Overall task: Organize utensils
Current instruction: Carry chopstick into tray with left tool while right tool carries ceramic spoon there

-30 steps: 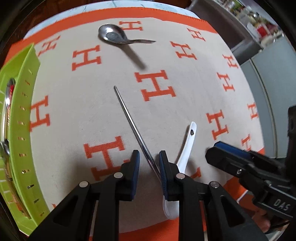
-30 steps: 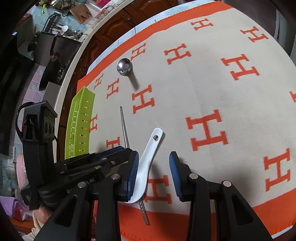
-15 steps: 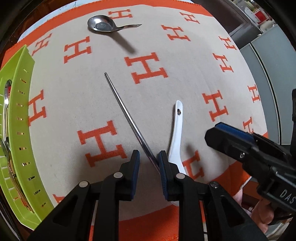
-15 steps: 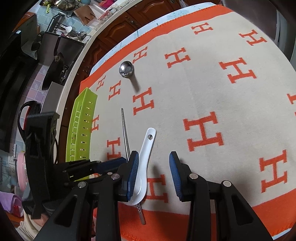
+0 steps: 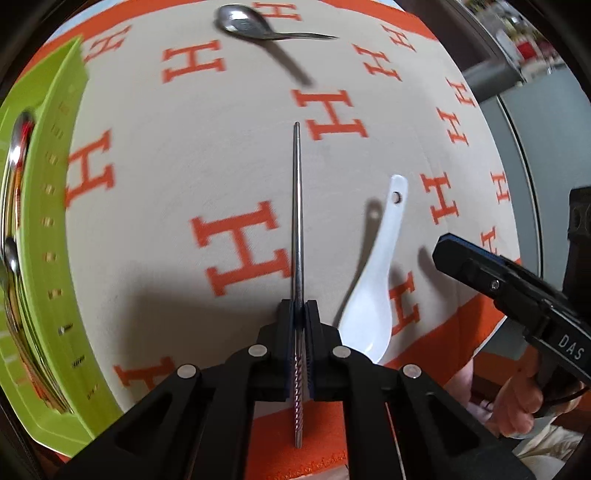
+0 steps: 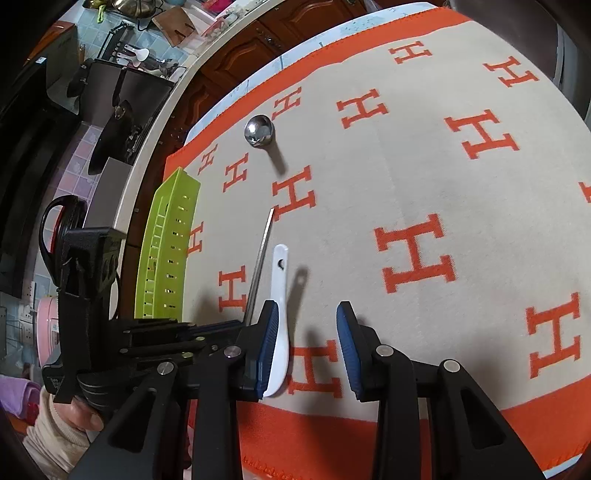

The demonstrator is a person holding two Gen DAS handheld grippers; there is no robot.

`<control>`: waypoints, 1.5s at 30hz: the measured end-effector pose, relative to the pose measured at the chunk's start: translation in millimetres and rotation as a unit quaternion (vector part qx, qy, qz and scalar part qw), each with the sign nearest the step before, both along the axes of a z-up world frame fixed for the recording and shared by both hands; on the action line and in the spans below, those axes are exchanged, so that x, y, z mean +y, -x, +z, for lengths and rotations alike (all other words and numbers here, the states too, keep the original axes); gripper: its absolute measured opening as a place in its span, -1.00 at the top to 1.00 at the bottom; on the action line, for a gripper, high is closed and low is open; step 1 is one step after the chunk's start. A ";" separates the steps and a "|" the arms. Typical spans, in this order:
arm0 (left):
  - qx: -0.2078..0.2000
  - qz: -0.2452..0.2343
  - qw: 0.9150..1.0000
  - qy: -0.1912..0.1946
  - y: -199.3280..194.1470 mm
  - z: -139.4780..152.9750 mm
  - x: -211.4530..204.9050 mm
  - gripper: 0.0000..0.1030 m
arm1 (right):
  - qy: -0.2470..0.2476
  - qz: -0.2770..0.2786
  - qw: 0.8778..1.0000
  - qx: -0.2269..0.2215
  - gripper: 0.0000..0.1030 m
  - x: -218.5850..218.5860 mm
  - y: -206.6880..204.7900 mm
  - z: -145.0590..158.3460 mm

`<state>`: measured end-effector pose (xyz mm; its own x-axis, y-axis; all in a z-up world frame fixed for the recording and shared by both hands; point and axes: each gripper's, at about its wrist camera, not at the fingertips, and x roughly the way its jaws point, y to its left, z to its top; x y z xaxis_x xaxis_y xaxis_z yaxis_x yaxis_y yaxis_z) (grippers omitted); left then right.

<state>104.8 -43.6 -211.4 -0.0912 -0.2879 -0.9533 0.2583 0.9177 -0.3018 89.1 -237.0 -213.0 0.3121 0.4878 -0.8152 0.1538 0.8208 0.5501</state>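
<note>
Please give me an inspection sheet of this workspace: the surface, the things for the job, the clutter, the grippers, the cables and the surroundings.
Surface: cream blanket with orange H letters and an orange border.
Job's things: metal chopstick in the left gripper; white spoon and metal spoon lie on the blanket; green tray at the left edge holds metal utensils.
Clutter: nothing seen on the blanket.
Grippers: left gripper, jaws shut on the chopstick; right gripper, jaws open, the left jaw beside the white spoon.
Cables: a dark cable loops behind the left gripper in the right wrist view.
Surroundings: kitchen counter, wooden cabinets, tiled wall.
</note>
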 end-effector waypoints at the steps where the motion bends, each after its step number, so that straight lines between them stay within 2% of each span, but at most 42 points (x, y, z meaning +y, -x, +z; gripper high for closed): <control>1: -0.001 0.005 1.000 0.001 0.6 0.7 4.4 0.94 | -0.002 0.003 1.000 0.001 0.34 1.7 -0.3 -0.8; 5: -0.008 0.022 1.000 0.012 5.2 10.7 20.7 0.94 | -0.010 0.018 1.000 0.003 0.35 11.4 -0.5 -1.0; 10: -0.034 0.039 0.998 0.033 6.6 42.1 43.4 0.94 | -0.015 0.030 0.999 0.014 0.35 21.9 -1.0 -3.2; 14: -0.059 0.052 0.996 0.037 5.6 67.5 64.3 0.94 | 0.002 0.040 0.999 0.023 0.35 31.8 -1.7 -7.5; 19: -0.090 0.081 0.992 0.020 -1.3 93.9 102.4 0.94 | 0.021 0.054 0.998 0.032 0.35 44.6 -1.9 -14.6; 24: -0.115 0.106 0.988 -0.009 -10.1 105.3 138.4 0.94 | 0.029 0.073 0.996 0.046 0.53 61.6 0.4 -21.6; 29: -0.136 0.126 0.982 -0.037 -17.1 104.1 165.0 0.94 | 0.048 0.087 0.994 0.044 0.54 76.3 2.5 -21.8; 34: -0.133 0.123 0.980 -0.084 -22.2 79.5 175.7 0.94 | 0.069 0.091 0.993 0.039 0.54 85.0 4.7 -20.1; 36: -0.137 0.117 0.978 -0.103 -23.9 68.3 176.2 0.94 | 0.077 0.088 0.992 0.038 0.65 85.9 4.3 -20.0; 37: -0.135 0.118 0.978 -0.104 -25.6 65.0 175.9 0.94 | 0.080 0.085 0.992 0.038 0.76 86.5 3.0 -21.0; 39: -0.139 0.119 0.977 -0.108 -29.5 58.4 176.3 0.94 | 0.074 0.077 0.994 0.036 0.87 85.1 0.6 -23.2; 45: -0.158 0.112 0.974 -0.117 -45.1 55.4 172.6 0.94 | 0.059 0.059 0.996 0.030 0.94 80.1 -2.2 -24.4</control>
<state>149.8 129.0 -156.0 0.2576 -0.0376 -0.9655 0.0891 0.9959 -0.0150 91.3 -157.0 -237.4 0.2080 0.4178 -0.8844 0.0818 0.8936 0.4414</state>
